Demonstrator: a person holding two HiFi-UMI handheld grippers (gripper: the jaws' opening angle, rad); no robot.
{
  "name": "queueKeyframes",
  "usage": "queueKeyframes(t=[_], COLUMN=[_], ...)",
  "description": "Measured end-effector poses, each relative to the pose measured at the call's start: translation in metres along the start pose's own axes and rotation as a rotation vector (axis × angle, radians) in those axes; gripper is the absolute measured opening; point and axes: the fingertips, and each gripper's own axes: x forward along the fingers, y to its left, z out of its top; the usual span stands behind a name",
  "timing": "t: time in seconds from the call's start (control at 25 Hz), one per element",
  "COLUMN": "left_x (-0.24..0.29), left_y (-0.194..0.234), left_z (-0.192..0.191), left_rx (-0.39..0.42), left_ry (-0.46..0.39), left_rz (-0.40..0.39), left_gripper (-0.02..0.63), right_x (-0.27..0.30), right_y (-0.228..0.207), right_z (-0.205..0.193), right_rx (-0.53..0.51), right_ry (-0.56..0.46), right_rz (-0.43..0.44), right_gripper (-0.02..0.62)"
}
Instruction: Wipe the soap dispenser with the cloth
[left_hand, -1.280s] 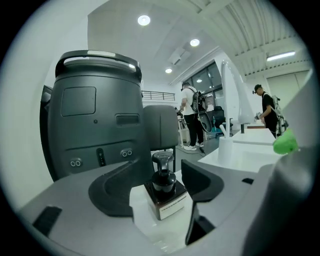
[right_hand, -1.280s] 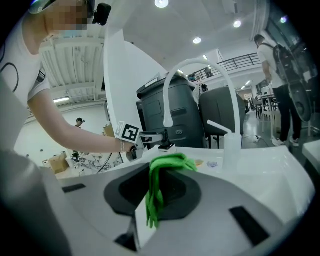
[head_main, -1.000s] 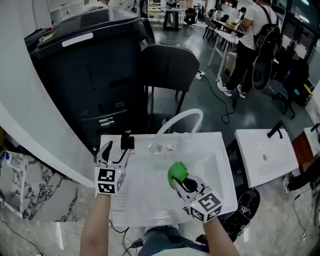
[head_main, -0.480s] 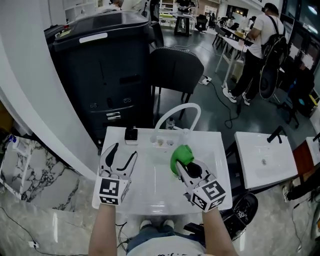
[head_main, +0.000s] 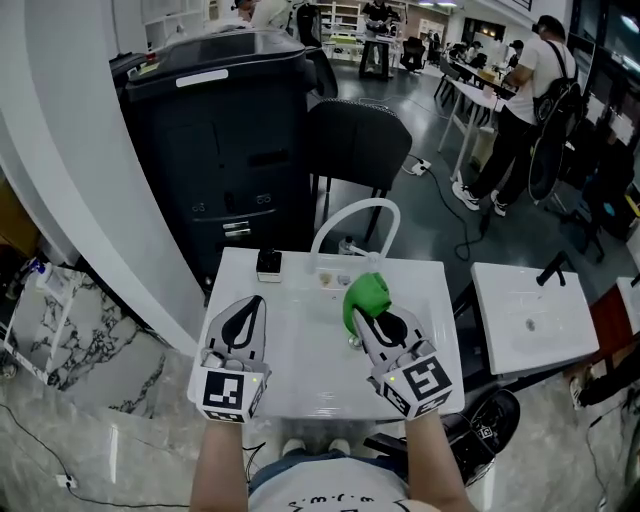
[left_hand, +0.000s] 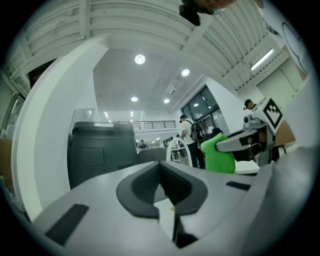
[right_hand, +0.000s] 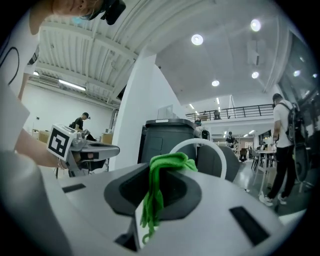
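While right gripper (head_main: 365, 322) pinches green cloth (head_main: 367, 296), soap dispenser (head_main: 268, 263) well apart, untouched.

No words or numbers can be read anywhere. The white strip label (head_main: 213, 77) on the lid of the dark bin (head_main: 235, 140) is too small to make out. The print on the shirt (head_main: 318, 503) is cut off at the bottom edge. The left cube (head_main: 228, 390) and right cube (head_main: 420, 383) carry only black-and-white square patterns, no letters.
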Motion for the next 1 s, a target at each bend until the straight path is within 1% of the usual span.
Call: queueKeyframes(t=[0.12,0.24,0.32,0.48,0.64,1.0], left_x=[-0.005,-0.010,-0.012,-0.017,-0.021,-0.017], left_y=[-0.003,-0.004,-0.003,0.000,0.000,-0.003], left_z=[0.007,0.014,0.020,0.033,0.043,0.043], left_rx=[0.004,0.022,0.036,0.033,0.039,0.048], left_ry=[-0.014,-0.021,-0.027,-0.056,-0.078,-0.079], left_rz=[-0.001,0.002,0.008,0.017,0.020,0.006], left_gripper=[0.015,0.015,0.015,0.015,0.015,0.015], right_x=[-0.005,-0.012,-0.017,-0.023,-0.026,-0.025], right_y=[0.001,0.000,-0.002,-0.006,-0.006,-0.006], right_z=[0.011,0.022,0.029,0.042,0.046,0.046], right_rx=[-0.025,-0.014,-0.013,-0.028,-0.016,-0.082], right_ry=[-0.030,-0.063,-0.086,-0.113,-0.119,-0.098], right_rz=[-0.004,-0.007,-0.021,-0.054,-0.058,-0.092], right_gripper=[0.049,0.049,0.049,0.049,0.048,0.046])
